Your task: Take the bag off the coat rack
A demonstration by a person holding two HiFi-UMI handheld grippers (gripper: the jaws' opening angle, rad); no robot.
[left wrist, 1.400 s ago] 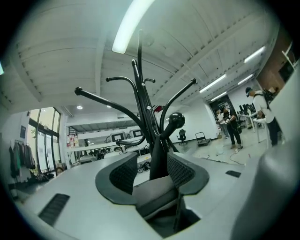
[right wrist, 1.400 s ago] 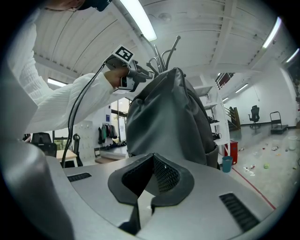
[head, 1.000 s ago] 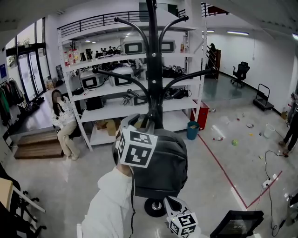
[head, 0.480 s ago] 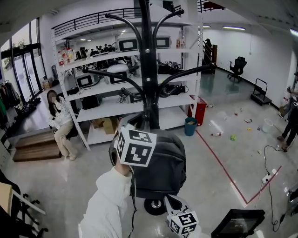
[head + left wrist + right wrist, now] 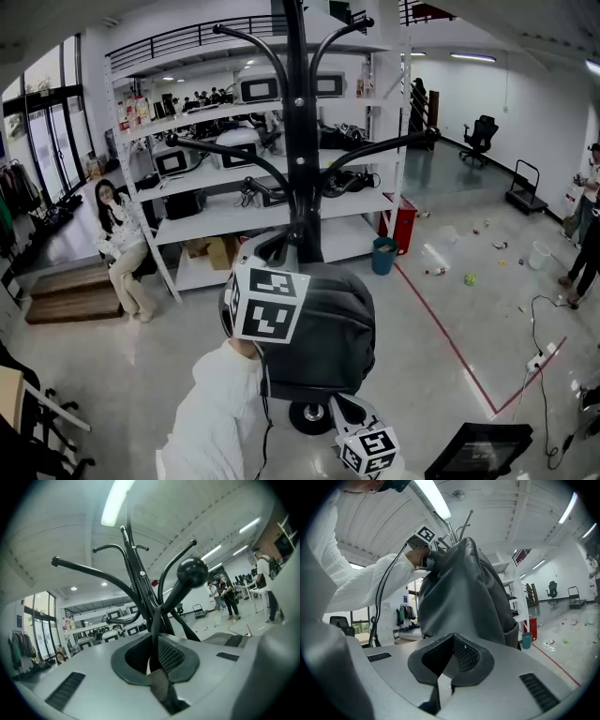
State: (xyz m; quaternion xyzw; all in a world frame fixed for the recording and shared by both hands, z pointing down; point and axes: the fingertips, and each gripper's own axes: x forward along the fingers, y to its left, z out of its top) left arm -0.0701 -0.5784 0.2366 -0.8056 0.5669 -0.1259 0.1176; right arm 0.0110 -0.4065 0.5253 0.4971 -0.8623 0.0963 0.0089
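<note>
A dark grey bag [image 5: 323, 328] hangs by its strap [image 5: 154, 630] from a knobbed hook [image 5: 191, 571] of the black coat rack [image 5: 300, 141]. My left gripper [image 5: 267, 258] is at the top of the bag, right by the pole. Its jaws are closing, and the thin strap and a mesh piece sit pinched between them [image 5: 157, 667]. My right gripper [image 5: 339, 405] is low, below the bag and near the rack's base, shut with nothing in it [image 5: 443, 672]. In the right gripper view the bag [image 5: 464, 597] fills the view just ahead.
White shelving [image 5: 234, 206] stands behind the rack, with a seated person [image 5: 117, 244] to its left. A blue bin [image 5: 386, 261] and a red cabinet [image 5: 405, 230] stand at the right. The rack's round base [image 5: 311, 417] is on the floor. A red floor line [image 5: 450, 337] runs right.
The left gripper's marker cube has tipped and sunk a little at the top of the bag. The right gripper has stayed where it was.
</note>
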